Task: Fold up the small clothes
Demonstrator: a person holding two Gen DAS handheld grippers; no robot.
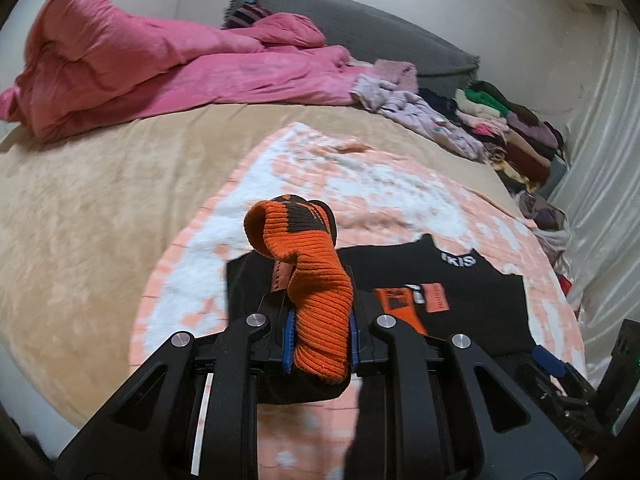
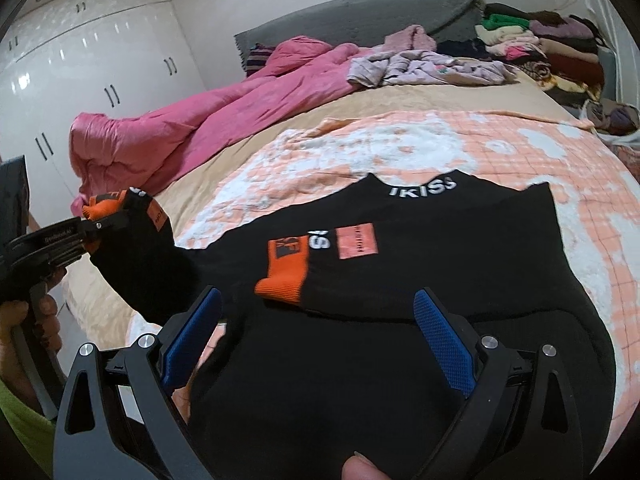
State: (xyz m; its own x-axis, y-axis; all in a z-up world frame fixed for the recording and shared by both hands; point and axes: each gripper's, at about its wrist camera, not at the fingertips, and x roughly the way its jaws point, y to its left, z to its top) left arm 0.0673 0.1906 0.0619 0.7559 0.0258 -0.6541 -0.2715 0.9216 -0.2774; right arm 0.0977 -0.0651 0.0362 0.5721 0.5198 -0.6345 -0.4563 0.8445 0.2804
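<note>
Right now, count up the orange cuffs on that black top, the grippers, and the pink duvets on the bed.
Orange cuffs: 2 — cuff in the left gripper, cuff lying on the black top
Grippers: 2 — left gripper, right gripper
Pink duvets: 1 — duvet
Total: 5

At the upper left of your right wrist view stands a glossy white wardrobe (image 2: 80,64). A grey headboard (image 2: 352,20) backs the bed; pale curtains (image 1: 600,168) hang at the left view's right edge.
</note>
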